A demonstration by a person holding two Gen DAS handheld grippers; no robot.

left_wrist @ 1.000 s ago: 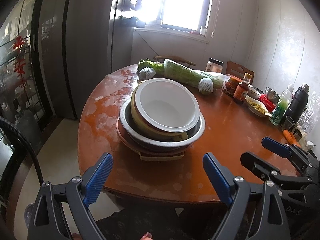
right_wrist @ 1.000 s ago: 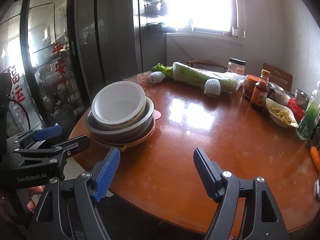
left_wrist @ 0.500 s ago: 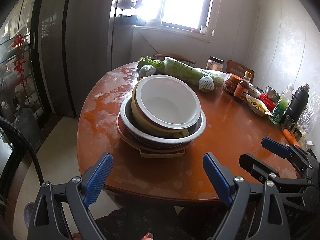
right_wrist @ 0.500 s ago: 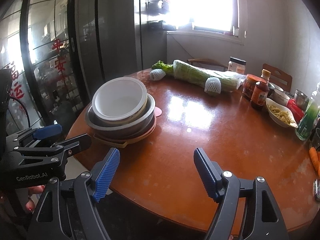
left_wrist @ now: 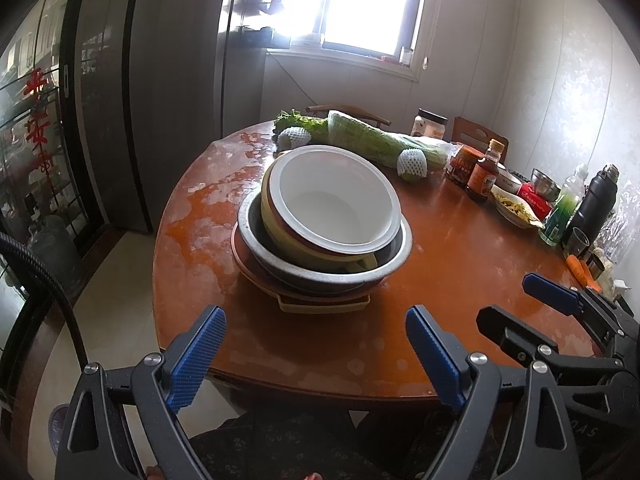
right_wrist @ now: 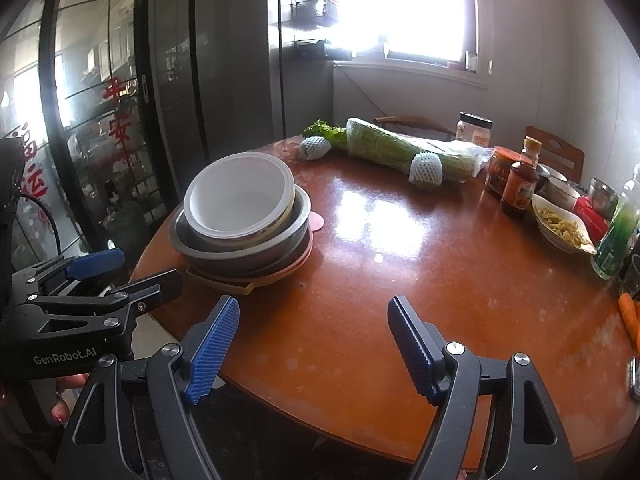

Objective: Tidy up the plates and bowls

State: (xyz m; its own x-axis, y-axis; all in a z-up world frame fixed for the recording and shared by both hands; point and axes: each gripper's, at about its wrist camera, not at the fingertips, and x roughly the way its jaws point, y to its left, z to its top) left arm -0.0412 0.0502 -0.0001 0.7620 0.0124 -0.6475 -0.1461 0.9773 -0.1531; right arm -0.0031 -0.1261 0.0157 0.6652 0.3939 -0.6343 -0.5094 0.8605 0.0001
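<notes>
A stack of dishes stands on the round wooden table (left_wrist: 460, 280) near its left edge. A white bowl (left_wrist: 334, 200) lies tilted on top, inside a yellow bowl (left_wrist: 280, 236), inside a steel basin (left_wrist: 320, 272), on pink and yellow plates (left_wrist: 320, 304). The stack also shows in the right wrist view, with the white bowl (right_wrist: 240, 196) on top. My left gripper (left_wrist: 316, 354) is open and empty, short of the table's near edge. My right gripper (right_wrist: 314, 340) is open and empty over the near edge.
Wrapped cabbage (left_wrist: 380, 142) and greens lie at the back of the table. Jars, a sauce bottle (left_wrist: 482, 178), a dish of food (left_wrist: 514, 210), a green bottle and a black flask (left_wrist: 594, 206) crowd the right side. A carrot (right_wrist: 630, 316) lies near the right edge. A fridge stands at the left.
Both grippers have drawn back and risen slightly, so the stack looks a little farther away. Both stay open and empty.
</notes>
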